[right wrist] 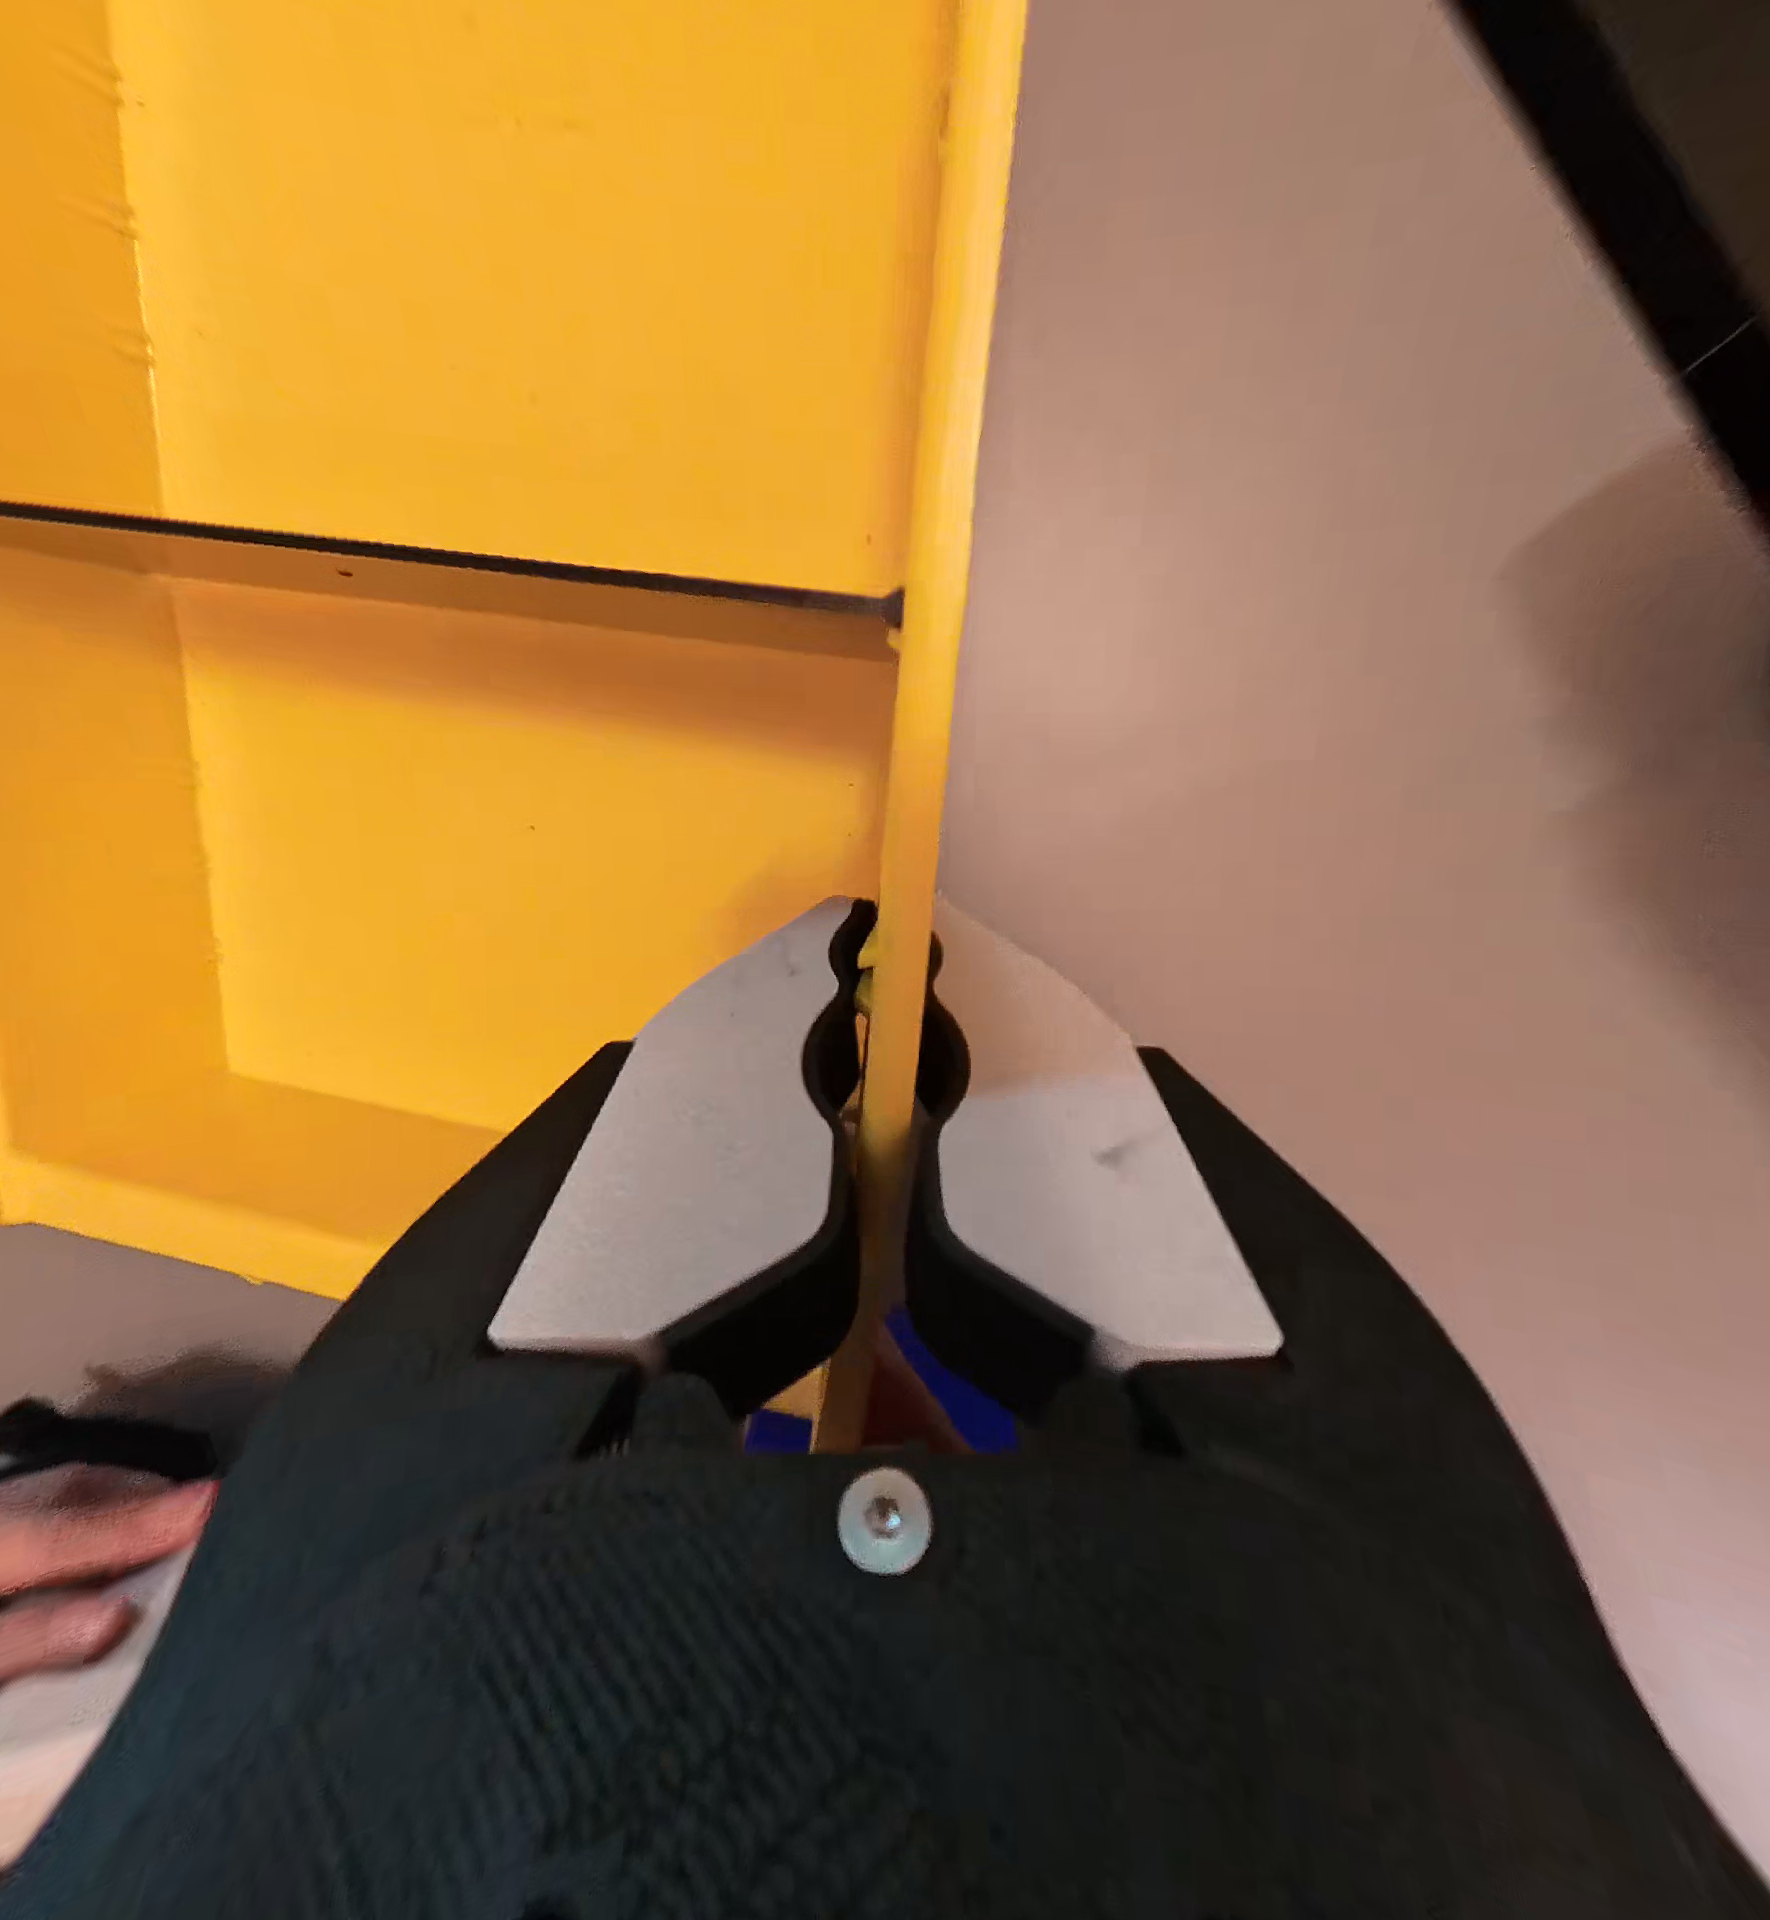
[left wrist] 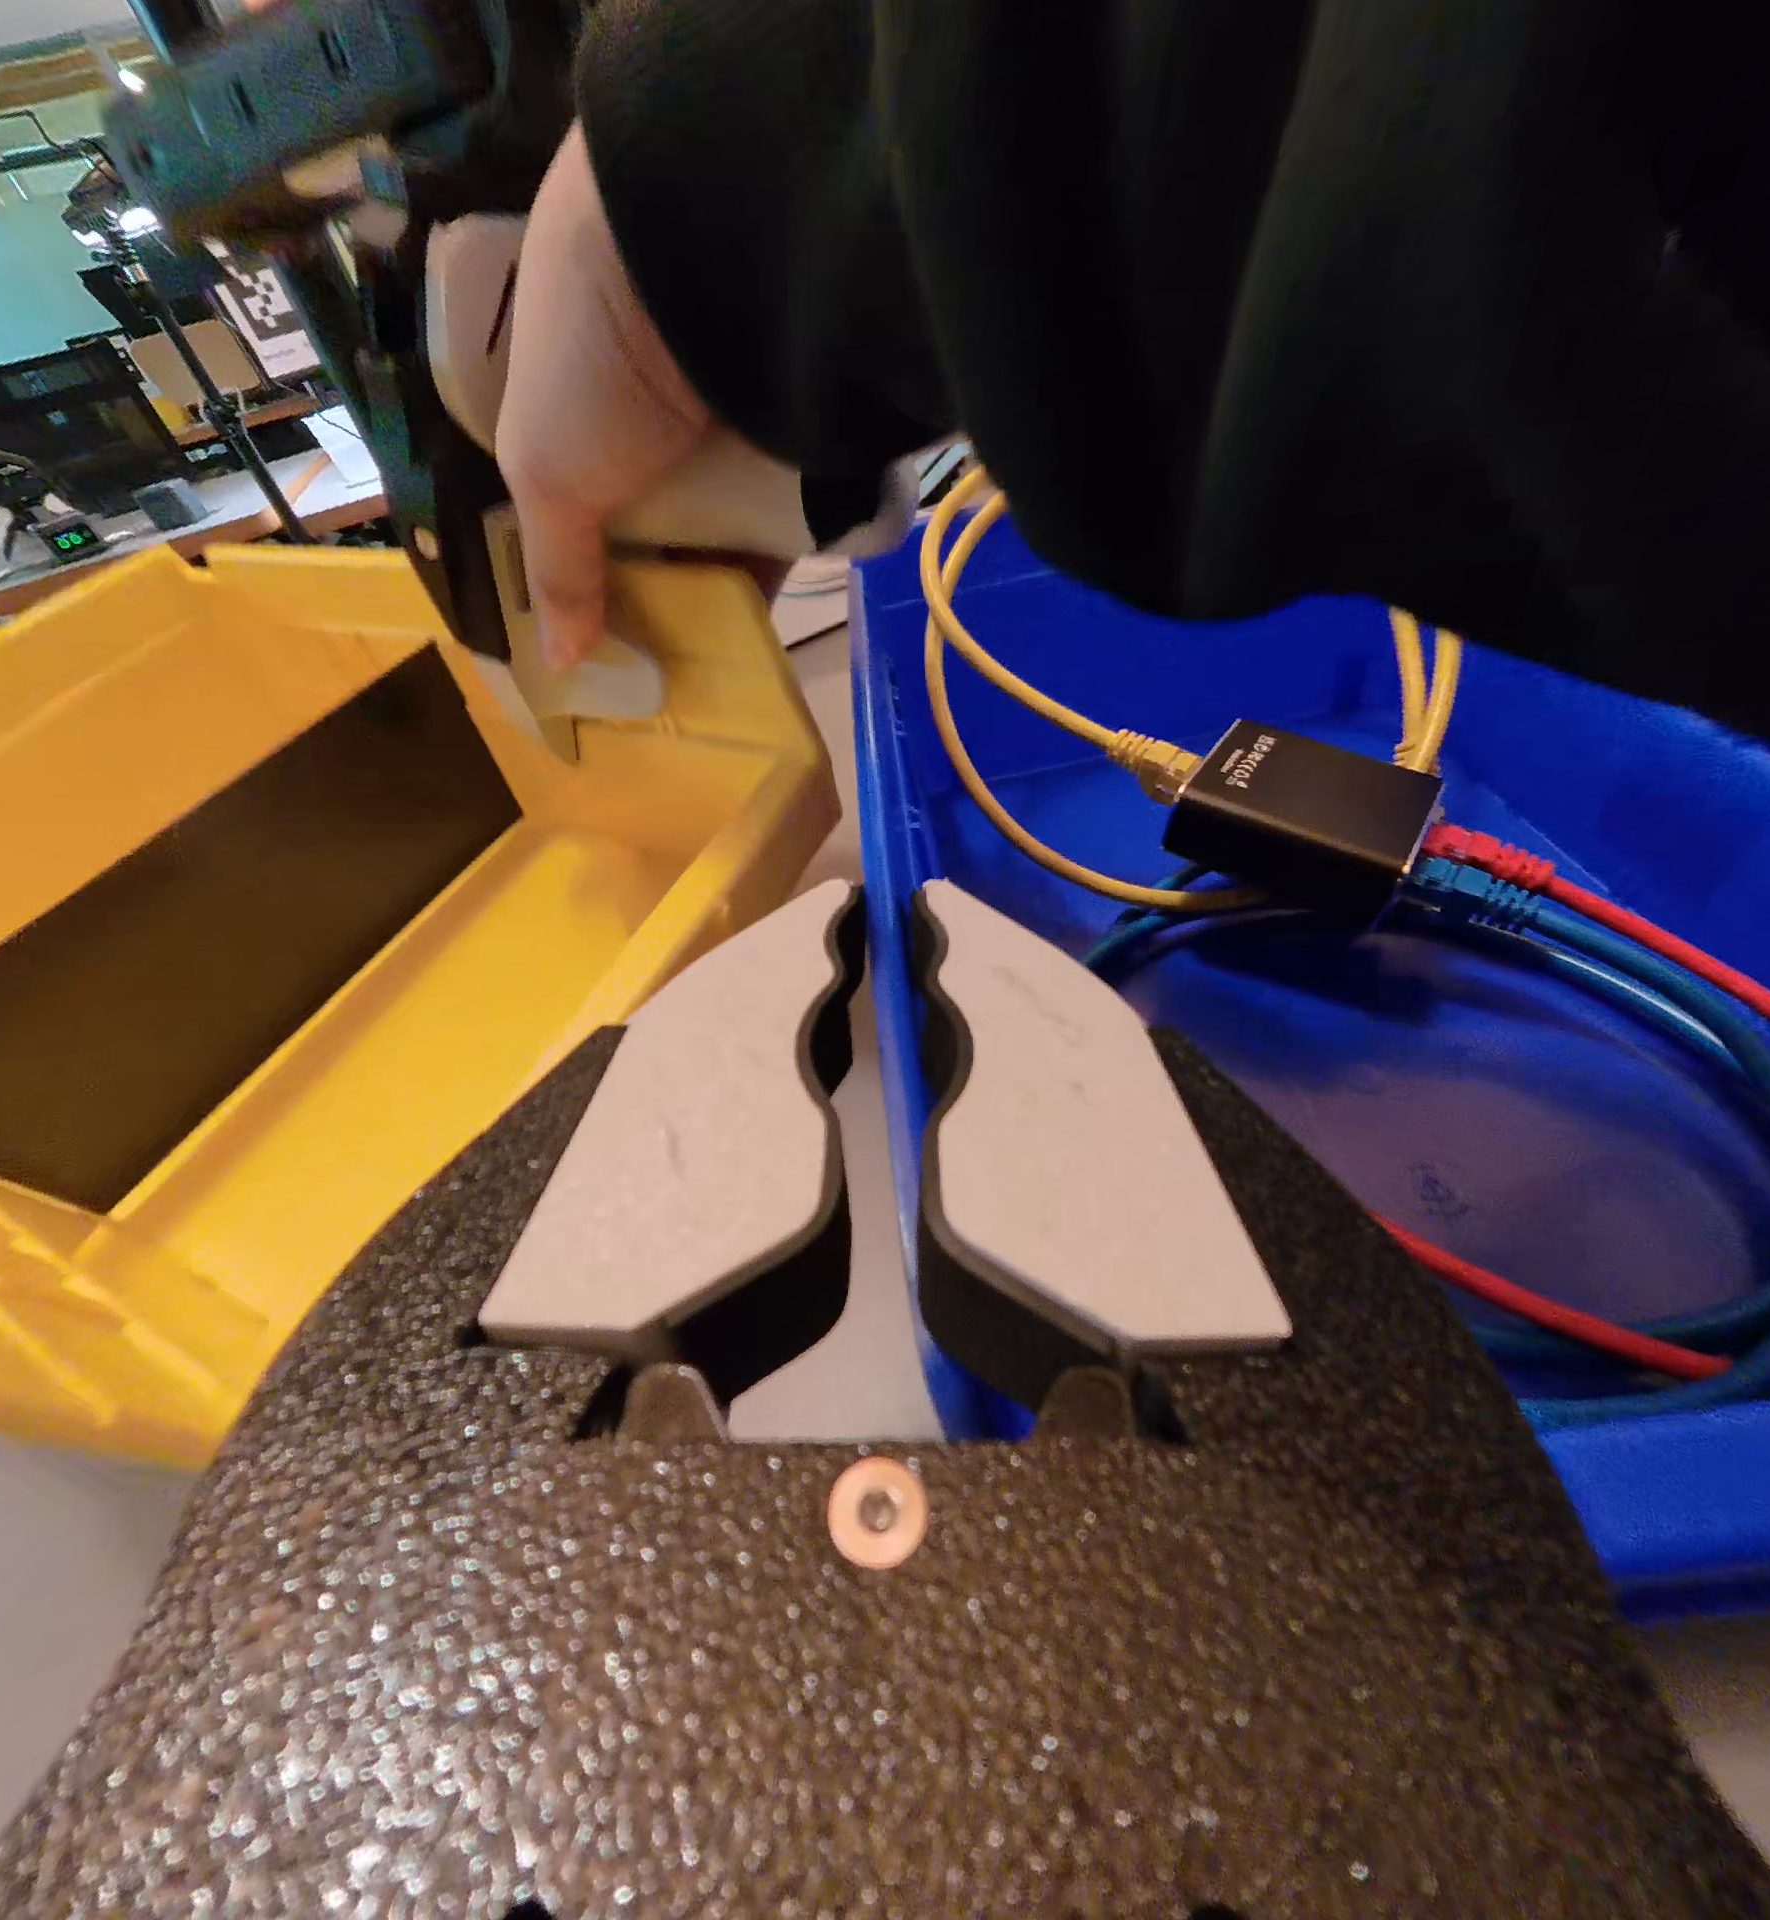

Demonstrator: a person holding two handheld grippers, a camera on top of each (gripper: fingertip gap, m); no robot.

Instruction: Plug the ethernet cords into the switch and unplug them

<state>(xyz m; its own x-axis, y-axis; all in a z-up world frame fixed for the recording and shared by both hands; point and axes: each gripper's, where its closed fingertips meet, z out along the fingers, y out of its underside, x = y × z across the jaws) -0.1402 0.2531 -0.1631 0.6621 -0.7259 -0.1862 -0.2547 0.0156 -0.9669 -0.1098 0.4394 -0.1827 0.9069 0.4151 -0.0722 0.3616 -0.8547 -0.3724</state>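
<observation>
A small black switch (left wrist: 1307,821) lies in a blue bin (left wrist: 1639,727). A yellow cord (left wrist: 1151,758) is plugged into its left end. A red cord (left wrist: 1483,852) and a blue cord (left wrist: 1483,899) are plugged into its right end, their slack coiled on the bin floor. My left gripper (left wrist: 886,904) is closed around the blue bin's left wall. My right gripper (right wrist: 896,925) is shut on the side wall of a yellow bin (right wrist: 548,312). It also shows in the left wrist view (left wrist: 559,707), held by a hand at the yellow bin's (left wrist: 237,644) far rim.
The yellow bin stands left of the blue bin on a grey table (left wrist: 29,1558), with a narrow gap between them. A black panel (left wrist: 206,935) lies inside it. A black sleeve (left wrist: 1276,260) hangs over the blue bin. A hand (right wrist: 29,1558) rests at lower left.
</observation>
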